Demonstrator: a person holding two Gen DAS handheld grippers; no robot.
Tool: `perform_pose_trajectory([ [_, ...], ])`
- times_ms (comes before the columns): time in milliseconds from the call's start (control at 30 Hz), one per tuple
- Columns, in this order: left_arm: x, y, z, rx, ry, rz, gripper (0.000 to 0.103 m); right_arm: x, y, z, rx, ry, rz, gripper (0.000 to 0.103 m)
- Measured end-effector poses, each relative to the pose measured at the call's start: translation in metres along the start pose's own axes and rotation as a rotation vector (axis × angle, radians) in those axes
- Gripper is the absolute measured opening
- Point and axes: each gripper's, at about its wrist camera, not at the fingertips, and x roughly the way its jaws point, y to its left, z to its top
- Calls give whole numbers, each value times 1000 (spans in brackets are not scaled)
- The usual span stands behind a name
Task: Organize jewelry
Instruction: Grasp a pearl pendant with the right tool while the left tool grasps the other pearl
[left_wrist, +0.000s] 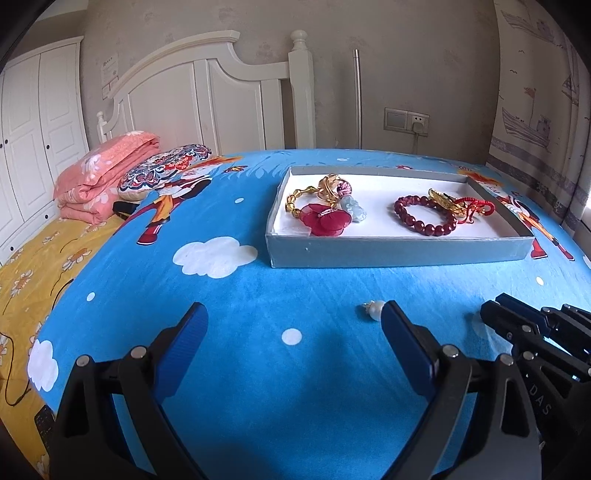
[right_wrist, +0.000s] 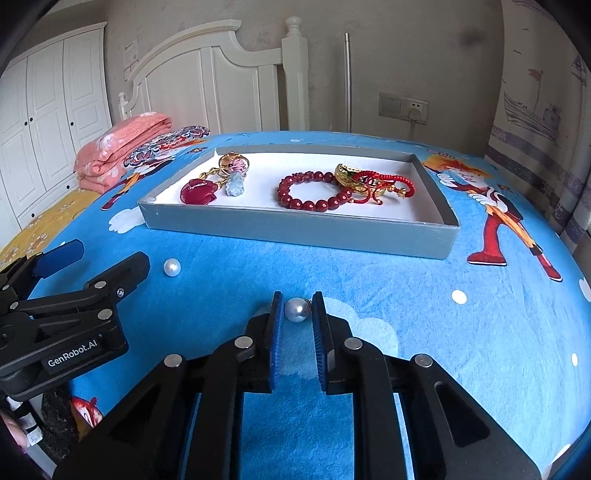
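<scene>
Right tongs narrowed around a pearl earring lying on the bed's blue sheet; pads flank it closely, left pad looks touching, right-side contact unclear, so the grip doesn't read as firm yet. Small metal fitting shows at the pearl's right. Judgement: light, hard, round and slick, so it'll squirt out if pinched off-centre; take it across the pearl's widest part and keep the fitting clear of the pads. Left tongs spread wide, holding nothing, with a second pearl earring just beside the right pad. Further back, grey tray already holds a dark red bead bracelet, red cord bracelet, red flower piece and gold pieces.
</scene>
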Motion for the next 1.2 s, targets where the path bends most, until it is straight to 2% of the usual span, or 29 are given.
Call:
perform_pose_trajectory([
  [100, -2, -10, 4, 12, 2, -8, 92, -7, -9, 0, 23, -18, -7, 16],
  [333, 14, -37, 16, 36, 63, 15, 89, -14, -16, -2, 31, -36, -2, 16],
  [467, 23, -53, 20, 91, 85, 64, 87, -16, -19, -3, 40, -43, 11, 16],
  [567, 34, -58, 20, 123, 150, 78, 75, -19, -21, -4, 46, -49, 18, 16],
  [667, 35, -57, 19, 114, 144, 69, 68, -21, -23, -4, 50, -53, 21, 16],
  [733, 35, -58, 16, 131, 128, 64, 53, -22, -22, -4, 47, -55, 22, 16],
  [800, 34, -60, 14, 148, 116, 62, 25, -22, -20, -4, 41, -55, 22, 16],
  [867, 34, -58, 13, 146, 115, 56, 14, -22, -17, -4, 35, -55, 23, 16],
  [967, 32, -52, 13, 120, 103, 35, 14, -22, -13, -5, 23, -54, 22, 16],
  [1200, 13, -47, 5, 111, 20, 9, 13, -26, -2, -8, 0, -62, 28, 16],
])
